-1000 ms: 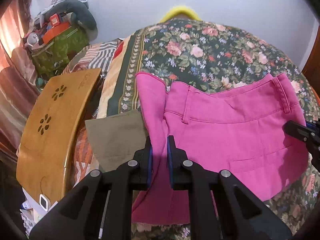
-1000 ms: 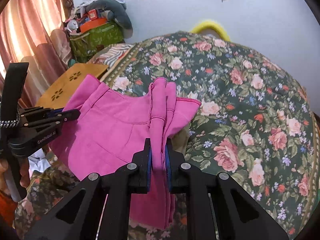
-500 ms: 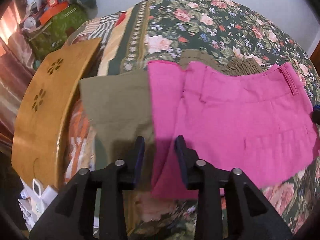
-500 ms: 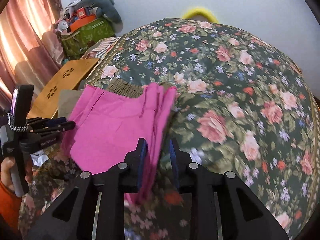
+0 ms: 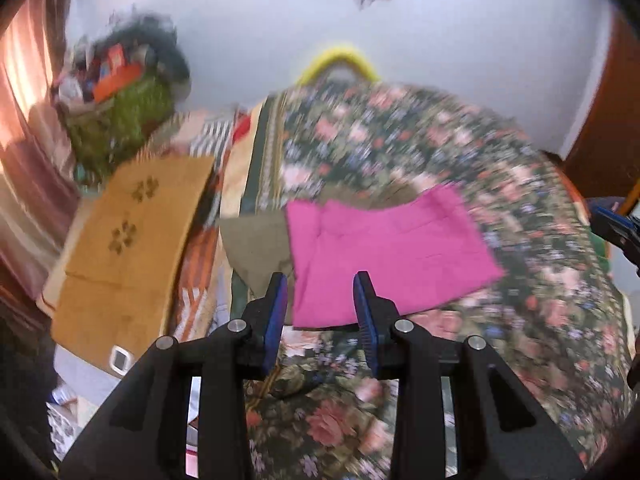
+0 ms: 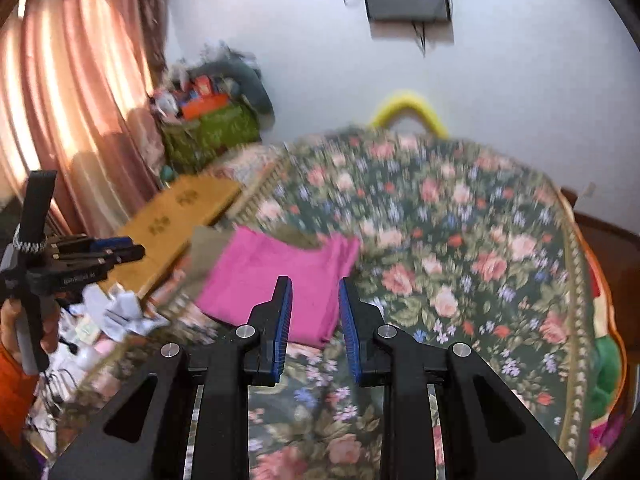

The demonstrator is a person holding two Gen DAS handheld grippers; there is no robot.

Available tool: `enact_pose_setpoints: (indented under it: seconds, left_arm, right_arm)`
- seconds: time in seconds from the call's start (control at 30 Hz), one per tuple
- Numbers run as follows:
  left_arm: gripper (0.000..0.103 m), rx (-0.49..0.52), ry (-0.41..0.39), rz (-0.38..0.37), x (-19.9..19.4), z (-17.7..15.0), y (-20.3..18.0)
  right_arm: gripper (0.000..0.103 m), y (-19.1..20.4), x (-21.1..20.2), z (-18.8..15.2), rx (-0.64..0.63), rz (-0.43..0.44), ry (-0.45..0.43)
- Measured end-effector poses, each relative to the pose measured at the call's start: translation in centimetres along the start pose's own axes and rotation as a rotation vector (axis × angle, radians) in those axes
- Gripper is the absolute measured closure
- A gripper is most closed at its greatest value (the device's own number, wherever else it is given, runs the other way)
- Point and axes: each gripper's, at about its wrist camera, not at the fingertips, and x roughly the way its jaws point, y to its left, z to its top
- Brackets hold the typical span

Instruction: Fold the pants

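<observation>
The pink pants (image 5: 384, 248) lie folded flat on the floral bedspread (image 5: 520, 340), partly over an olive garment (image 5: 256, 244). My left gripper (image 5: 320, 300) is open and empty, raised just short of their near edge. In the right wrist view the pants (image 6: 276, 280) lie ahead of my right gripper (image 6: 315, 304), which is open and empty above the bedspread (image 6: 460, 260). The left gripper also shows in the right wrist view (image 6: 120, 252) at the left, held in a hand. The right gripper's tip shows at the left view's right edge (image 5: 616, 228).
A wooden lap table (image 5: 128, 248) lies left of the bed. A green bag heaped with things (image 5: 120, 104) stands in the far corner by pink curtains (image 6: 60, 120). Crumpled papers and small items (image 6: 116, 312) lie off the bed's left side.
Both grippers opened and let go of the pants, then drew back and up. The pants now lie flat on the bed, farther from both cameras.
</observation>
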Motion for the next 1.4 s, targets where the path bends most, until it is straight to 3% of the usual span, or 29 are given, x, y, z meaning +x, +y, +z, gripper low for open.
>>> enact_pose_setpoints:
  seconds: [0.33, 0.53, 0.77, 0.87, 0.97, 1.03, 1.23, 1.4]
  left_arm:
    - [0.069, 0.023, -0.308, -0.012, -17.6, -2.2, -5.1]
    - [0.068, 0.019, -0.458, -0.024, -25.6, -5.0, -6.5]
    - [0.05, 0.027, -0.585, -0.002, -31.1, -9.2, -8.3]
    - [0.043, 0.015, -0.613, 0.021, -32.3, -10.7, -8.7]
    - [0.031, -0.01, -0.62, -0.009, -33.0, -11.4, -8.6]
    - [0.016, -0.016, -0.632, -0.014, -33.3, -11.8, -8.6]
    - [0.005, -0.01, -0.636, -0.011, -33.3, -12.6, -9.2]
    - [0.002, -0.026, -0.627, -0.027, -33.0, -12.8, -9.1]
  right_arm:
    - [0.082, 5.8, -13.9, 0.0, -0.031, 0.105, -0.281]
    - [0.082, 9.3, -19.7, -1.8, -0.083, 0.114, -0.399]
    - [0.08, 11.4, -22.6, -3.8, -0.124, 0.08, -0.464]
    - [0.064, 11.7, -23.3, -4.6, -0.111, 0.059, -0.482]
    - [0.045, 11.6, -23.6, -5.2, -0.096, 0.025, -0.496]
    - [0.02, 11.5, -23.7, -5.5, -0.069, 0.006, -0.497]
    - [0.002, 11.8, -23.8, -5.8, -0.064, -0.044, -0.48]
    - [0.0, 12.2, -24.0, -6.1, -0.076, -0.07, -0.482]
